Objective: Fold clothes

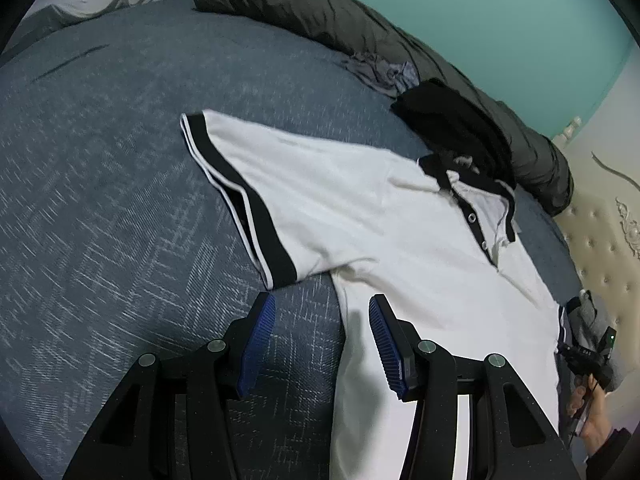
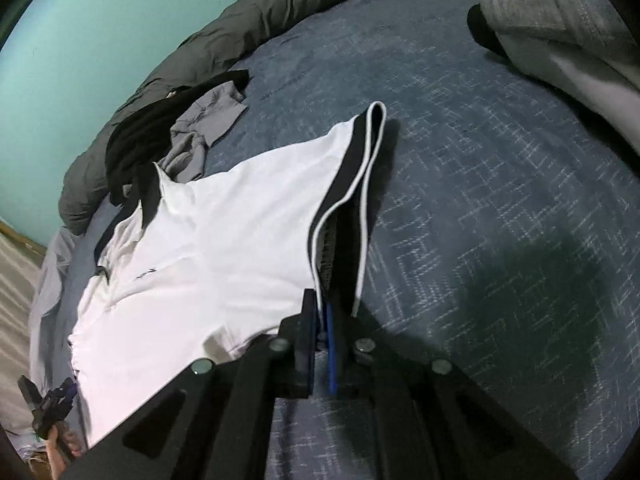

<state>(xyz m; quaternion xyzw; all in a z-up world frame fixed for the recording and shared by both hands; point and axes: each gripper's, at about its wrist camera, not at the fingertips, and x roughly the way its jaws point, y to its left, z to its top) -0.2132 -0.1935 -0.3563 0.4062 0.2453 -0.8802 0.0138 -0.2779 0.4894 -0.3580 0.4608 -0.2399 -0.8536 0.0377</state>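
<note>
A white polo shirt (image 1: pixel 380 216) with black collar and black-banded sleeves lies face up on a blue-grey bedspread (image 1: pixel 100 200). My left gripper (image 1: pixel 322 301) is open above the shirt's side seam just below the armpit. One blue pad is over the shirt and the other over the bedspread, with neither pressing. In the right wrist view the shirt (image 2: pixel 220 248) stretches away to the left. My right gripper (image 2: pixel 320 304) is shut on the black-and-white cuff of its sleeve (image 2: pixel 352 184), which is lifted slightly. The left wrist view shows the right gripper (image 1: pixel 588 356) small at the right edge.
A rolled dark duvet (image 1: pixel 360 28) lines the far side under a teal wall. A black garment (image 1: pixel 452 128) and a grey one (image 2: pixel 204 128) lie near the collar. Grey checked clothing (image 2: pixel 532 4) lies at the upper right, and a tufted headboard (image 1: pixel 600 248) stands to the right.
</note>
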